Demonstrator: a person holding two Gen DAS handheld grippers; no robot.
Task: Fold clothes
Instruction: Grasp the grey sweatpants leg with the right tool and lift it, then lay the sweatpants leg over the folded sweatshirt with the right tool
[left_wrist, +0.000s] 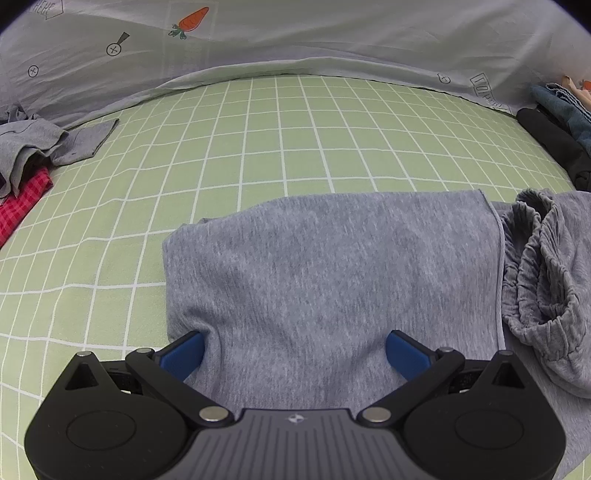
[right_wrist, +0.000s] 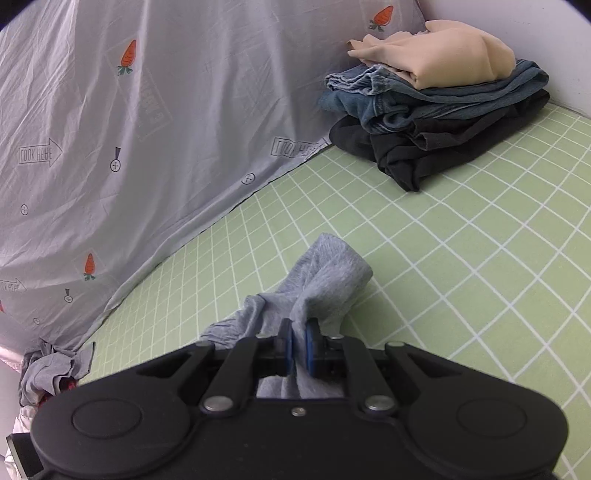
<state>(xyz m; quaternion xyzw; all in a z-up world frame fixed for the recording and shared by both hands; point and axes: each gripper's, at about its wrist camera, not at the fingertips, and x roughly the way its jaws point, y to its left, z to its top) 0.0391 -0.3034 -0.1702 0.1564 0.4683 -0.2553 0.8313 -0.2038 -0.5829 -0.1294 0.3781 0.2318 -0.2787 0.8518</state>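
A grey knit garment (left_wrist: 332, 277) lies folded flat on the green checked bed sheet (left_wrist: 258, 155), with its bunched elastic waistband (left_wrist: 543, 277) at the right. My left gripper (left_wrist: 295, 350) stands wide open over the garment's near edge. Its blue fingertips (left_wrist: 184, 354) rest down on the cloth, which spans the gap between them. In the right wrist view, my right gripper (right_wrist: 299, 343) is shut on a bunched end of the grey garment (right_wrist: 328, 280). The fabric is pinched between the blue pads (right_wrist: 312, 345), sticks out ahead of them and is lifted off the sheet.
A pale grey carrot-print cover (right_wrist: 129, 129) rises behind the sheet. Folded beige, denim and black clothes (right_wrist: 443, 103) are stacked at the far right corner. A loose heap of grey clothing (left_wrist: 33, 144) and red checked cloth (left_wrist: 26, 199) lies at the left.
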